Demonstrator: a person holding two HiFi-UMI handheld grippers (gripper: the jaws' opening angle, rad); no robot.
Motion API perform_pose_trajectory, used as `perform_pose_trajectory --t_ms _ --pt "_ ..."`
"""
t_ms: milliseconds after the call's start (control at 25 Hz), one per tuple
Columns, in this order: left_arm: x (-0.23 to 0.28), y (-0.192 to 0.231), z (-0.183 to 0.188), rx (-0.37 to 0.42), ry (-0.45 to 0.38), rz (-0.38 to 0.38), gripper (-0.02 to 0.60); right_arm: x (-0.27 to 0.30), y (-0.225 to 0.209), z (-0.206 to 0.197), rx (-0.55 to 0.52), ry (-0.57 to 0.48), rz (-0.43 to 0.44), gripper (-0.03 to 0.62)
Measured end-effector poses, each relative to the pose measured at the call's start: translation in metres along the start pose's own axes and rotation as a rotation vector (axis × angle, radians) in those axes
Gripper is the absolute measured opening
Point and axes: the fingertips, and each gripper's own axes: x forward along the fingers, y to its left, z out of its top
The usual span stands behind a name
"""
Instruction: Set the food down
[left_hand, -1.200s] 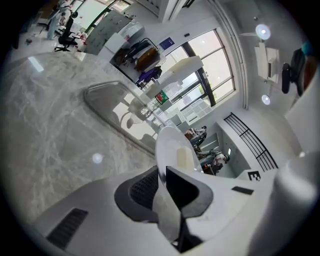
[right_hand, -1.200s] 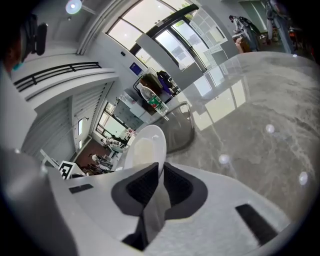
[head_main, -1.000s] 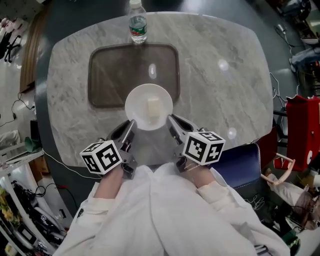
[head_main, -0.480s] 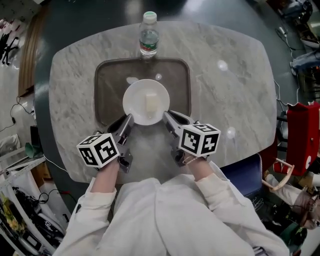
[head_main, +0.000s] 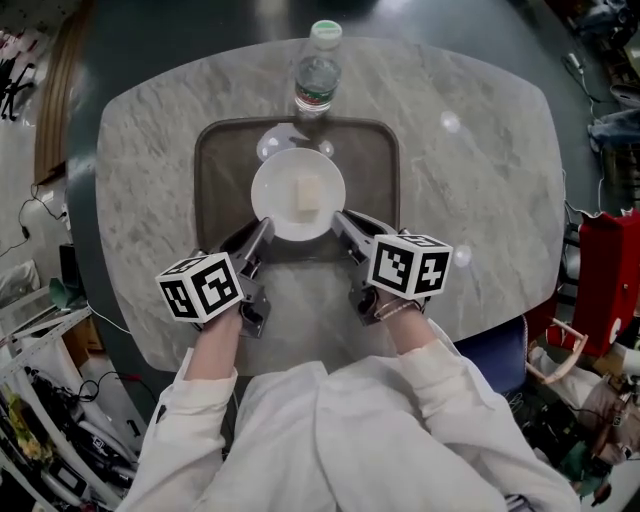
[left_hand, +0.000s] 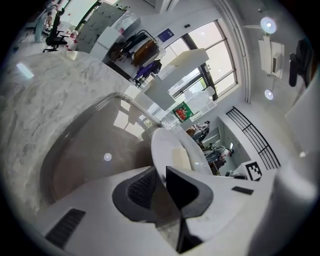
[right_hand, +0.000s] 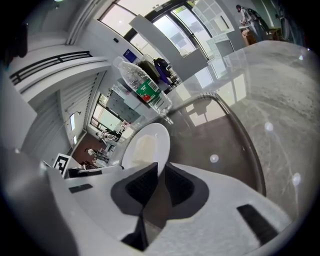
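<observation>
The near-left rim of a white plate (head_main: 283, 212) is being gripped by the left tongs (head_main: 258, 236), whose jaws are closed on its edge. Its near-right rim is being pinched in the same way by the right tongs (head_main: 343, 222). A pale block of food (head_main: 307, 194) is lying at the plate's middle. The plate is being held over a dark tray (head_main: 372, 168) on the marble bench (head_main: 480, 180); whether it is touching the tray cannot be told. Just beyond the tray's far edge, a water bottle (head_main: 317, 76) is standing upright.
</observation>
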Motion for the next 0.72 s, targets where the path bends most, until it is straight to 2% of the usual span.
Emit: perform_pose_trajectory --t_ms 480,720 --pt "0.012 0.007 0.013 0.054 0.059 0.026 0.055 0.013 -0.003 0.001 0.015 0.026 -0.038 0.028" --pt "0.014 0.009 0.013 0.088 0.091 0.034 0.06 0.013 -0.003 -0.001 -0.022 0.055 -0.065 0.029"
